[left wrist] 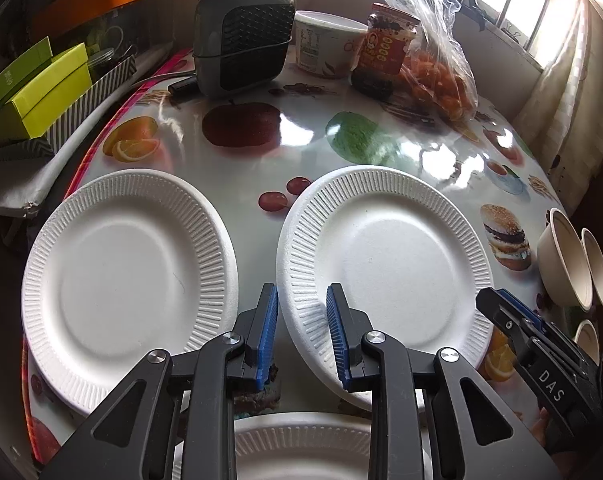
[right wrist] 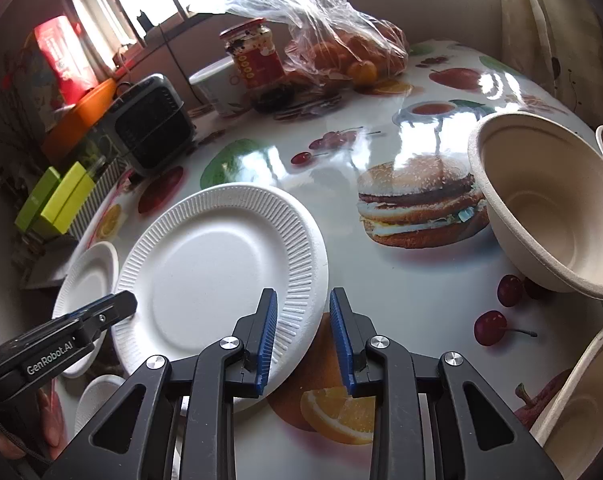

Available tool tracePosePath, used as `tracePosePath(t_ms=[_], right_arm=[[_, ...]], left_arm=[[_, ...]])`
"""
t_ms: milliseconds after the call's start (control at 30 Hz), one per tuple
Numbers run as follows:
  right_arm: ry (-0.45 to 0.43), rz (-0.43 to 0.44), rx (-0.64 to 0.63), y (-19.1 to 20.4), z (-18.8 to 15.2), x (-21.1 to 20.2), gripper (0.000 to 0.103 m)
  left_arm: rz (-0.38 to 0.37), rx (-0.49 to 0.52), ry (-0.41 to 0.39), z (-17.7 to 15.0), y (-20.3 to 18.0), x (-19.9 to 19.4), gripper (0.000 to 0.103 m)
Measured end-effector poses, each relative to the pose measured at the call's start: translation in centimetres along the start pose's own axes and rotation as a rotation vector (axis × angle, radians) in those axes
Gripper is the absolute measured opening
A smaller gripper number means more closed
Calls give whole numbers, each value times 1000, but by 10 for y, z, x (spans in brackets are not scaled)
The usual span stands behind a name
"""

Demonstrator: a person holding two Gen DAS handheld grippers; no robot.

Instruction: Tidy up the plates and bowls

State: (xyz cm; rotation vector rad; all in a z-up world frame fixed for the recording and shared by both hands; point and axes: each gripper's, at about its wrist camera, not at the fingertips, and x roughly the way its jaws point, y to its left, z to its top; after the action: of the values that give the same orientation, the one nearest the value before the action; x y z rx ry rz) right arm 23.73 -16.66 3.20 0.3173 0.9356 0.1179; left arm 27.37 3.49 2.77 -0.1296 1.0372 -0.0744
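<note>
Middle plate (left wrist: 385, 256) lies flat on the tabletop (left wrist: 301, 136) between both grippers, its near rim straddled by the left gripper (left wrist: 301, 336) and right gripper (right wrist: 303, 340), jaws of each narrowly parted, neither yet pinching.

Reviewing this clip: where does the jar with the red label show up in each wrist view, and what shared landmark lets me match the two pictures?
Left wrist view: the jar stands at the top, right of centre, between a white tub and a plastic bag of oranges.
Right wrist view: the jar stands at the top, left of centre, with the bag on its right.
Shared landmark: the dark heater, left of the jar in both.
</note>
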Motion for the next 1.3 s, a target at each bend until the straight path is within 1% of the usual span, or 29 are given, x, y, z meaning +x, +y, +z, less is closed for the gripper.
tracePosePath(t_ms=[100, 167, 233, 300, 400, 667, 1033, 1300], right_arm=[[-8, 20, 6, 0, 0, -2, 26], [-13, 23, 11, -1, 0, -3, 26], [-11, 14, 17, -2, 0, -1, 22], [-6, 21, 24, -2, 0, 0, 22], [-15, 16, 25, -3, 0, -2, 18], [-28, 22, 33, -2, 0, -6, 18], [-59, 38, 27, 1, -4, -26, 18], [-79, 57, 7, 8, -12, -49, 18]], left_arm=[[0, -8, 12, -1, 2, 3, 26], [-7, -7, 6, -1, 1, 0, 26], [-2, 1, 0, 0, 0, 0, 26], [0, -6, 5, 1, 1, 1, 26], [-1, -9, 5, 0, 1, 2, 26], [-4, -15, -6, -1, 1, -1, 26], [-2, -4, -52, -3, -2, -22, 26], [-6, -14, -75, -15, -1, -41, 26]])
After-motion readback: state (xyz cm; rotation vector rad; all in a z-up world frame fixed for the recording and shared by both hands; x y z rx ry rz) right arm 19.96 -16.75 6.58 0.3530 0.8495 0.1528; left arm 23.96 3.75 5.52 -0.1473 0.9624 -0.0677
